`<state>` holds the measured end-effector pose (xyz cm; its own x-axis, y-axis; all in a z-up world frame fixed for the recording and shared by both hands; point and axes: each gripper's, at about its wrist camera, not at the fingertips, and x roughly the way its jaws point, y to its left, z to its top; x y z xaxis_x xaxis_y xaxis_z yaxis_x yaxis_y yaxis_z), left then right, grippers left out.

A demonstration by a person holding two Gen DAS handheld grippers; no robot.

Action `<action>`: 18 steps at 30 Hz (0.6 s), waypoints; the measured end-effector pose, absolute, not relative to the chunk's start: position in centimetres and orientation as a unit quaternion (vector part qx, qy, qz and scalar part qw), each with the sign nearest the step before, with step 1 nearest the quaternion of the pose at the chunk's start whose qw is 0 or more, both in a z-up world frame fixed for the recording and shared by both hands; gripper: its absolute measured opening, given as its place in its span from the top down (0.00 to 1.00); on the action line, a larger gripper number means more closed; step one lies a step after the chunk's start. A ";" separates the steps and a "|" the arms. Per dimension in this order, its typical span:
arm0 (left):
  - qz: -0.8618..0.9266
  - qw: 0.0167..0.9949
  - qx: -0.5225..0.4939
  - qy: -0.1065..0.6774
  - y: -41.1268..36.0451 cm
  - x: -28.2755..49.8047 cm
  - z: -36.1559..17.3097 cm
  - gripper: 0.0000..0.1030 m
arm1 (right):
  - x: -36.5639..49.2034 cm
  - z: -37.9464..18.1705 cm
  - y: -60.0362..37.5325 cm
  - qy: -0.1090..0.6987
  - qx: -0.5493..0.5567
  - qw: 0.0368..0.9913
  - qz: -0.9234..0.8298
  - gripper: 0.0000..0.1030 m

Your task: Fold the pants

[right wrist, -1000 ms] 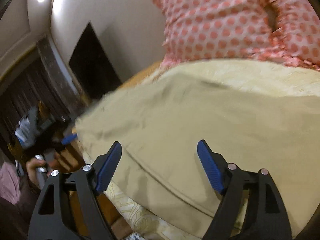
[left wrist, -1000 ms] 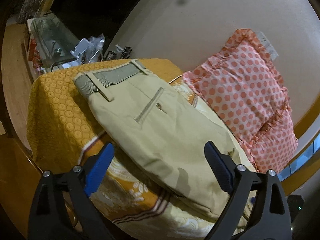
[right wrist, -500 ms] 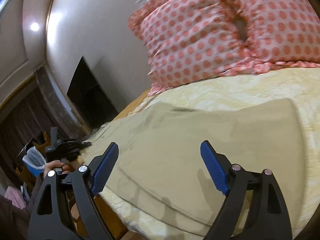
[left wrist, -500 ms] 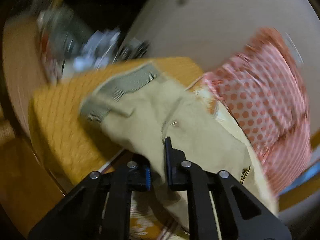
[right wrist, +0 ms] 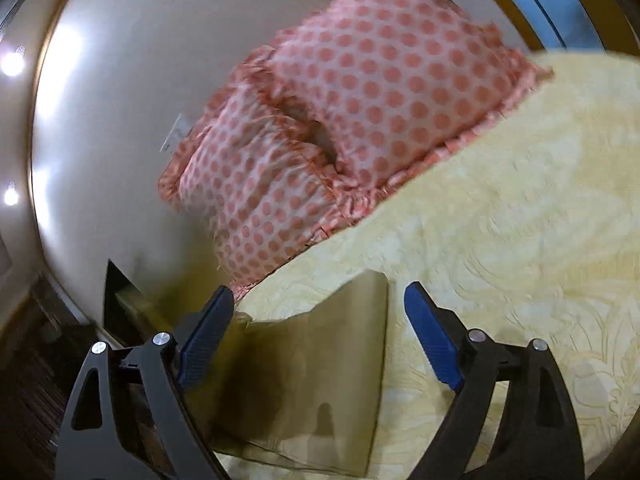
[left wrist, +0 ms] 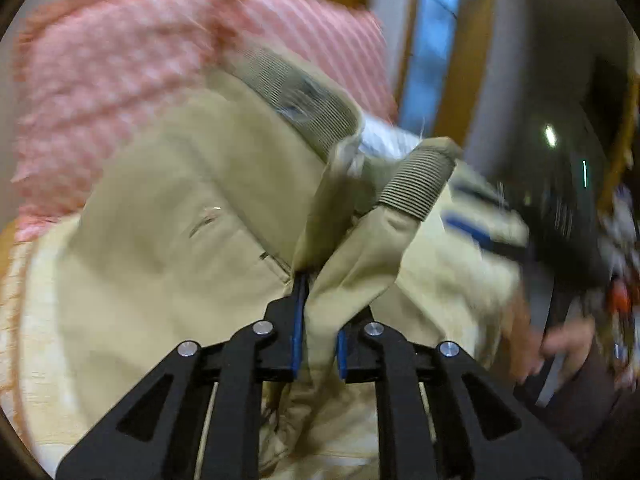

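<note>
The beige pants [left wrist: 168, 216] fill the left wrist view, with the grey ribbed waistband [left wrist: 296, 96] lifted and bunched. My left gripper [left wrist: 318, 312] is shut on a fold of the pants near the waist and holds it up off the bed. In the right wrist view the leg end of the pants [right wrist: 320, 380] lies flat on the yellow bedspread [right wrist: 520, 240]. My right gripper [right wrist: 316, 344] is open just above that leg end, with its jaws wide apart and nothing between them.
Two pink polka-dot pillows [right wrist: 340, 120] lean on the white wall at the head of the bed. The pillows also show blurred in the left wrist view [left wrist: 120, 60]. The right gripper and the hand holding it [left wrist: 560, 344] are at the right of the left wrist view. A window [left wrist: 432, 40] is behind.
My left gripper closed on the pants near the waist and swung it up and across toward the pillows. My right gripper stayed open and moved toward the leg end.
</note>
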<state>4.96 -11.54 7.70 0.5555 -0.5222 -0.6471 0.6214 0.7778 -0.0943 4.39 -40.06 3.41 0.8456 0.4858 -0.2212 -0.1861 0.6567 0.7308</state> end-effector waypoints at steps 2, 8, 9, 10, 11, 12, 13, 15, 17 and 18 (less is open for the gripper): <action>-0.345 0.866 0.061 0.357 -11.3 4.8 6.7 0.86 | 5.7 2.3 -40.5 0.233 0.387 0.870 0.198 0.13; -0.286 0.906 -0.032 0.310 -2.0 5.2 9.9 0.45 | 8.9 0.3 -37.8 0.331 0.349 0.850 0.212 0.14; -0.252 0.914 -0.047 0.314 0.1 6.2 9.9 0.43 | 9.4 0.0 -37.0 0.349 0.336 0.849 0.213 0.18; -0.227 0.914 -0.062 0.331 1.7 7.5 9.5 0.43 | 9.7 -0.1 -36.1 0.360 0.310 0.855 0.209 0.24; -0.211 0.910 -0.074 0.350 3.0 8.8 8.9 0.43 | 9.9 -0.1 -35.4 0.370 0.292 0.857 0.208 0.24; -0.197 0.903 -0.085 0.373 4.4 10.1 7.9 0.43 | 10.1 -0.1 -34.5 0.378 0.267 0.862 0.208 0.27; -0.192 0.897 -0.088 0.388 5.2 10.7 7.2 0.43 | 10.3 -0.2 -34.1 0.379 0.256 0.864 0.211 0.28; -0.187 0.883 -0.087 0.422 6.0 12.6 5.2 0.43 | 10.8 0.0 -33.0 0.378 0.224 0.873 0.211 0.30; -0.184 0.873 -0.091 0.442 6.7 13.7 3.9 0.42 | 11.2 -0.1 -32.5 0.382 0.209 0.876 0.210 0.38; -0.188 0.871 -0.089 0.446 6.8 13.8 3.5 0.39 | 11.2 -0.1 -32.4 0.382 0.204 0.876 0.212 0.41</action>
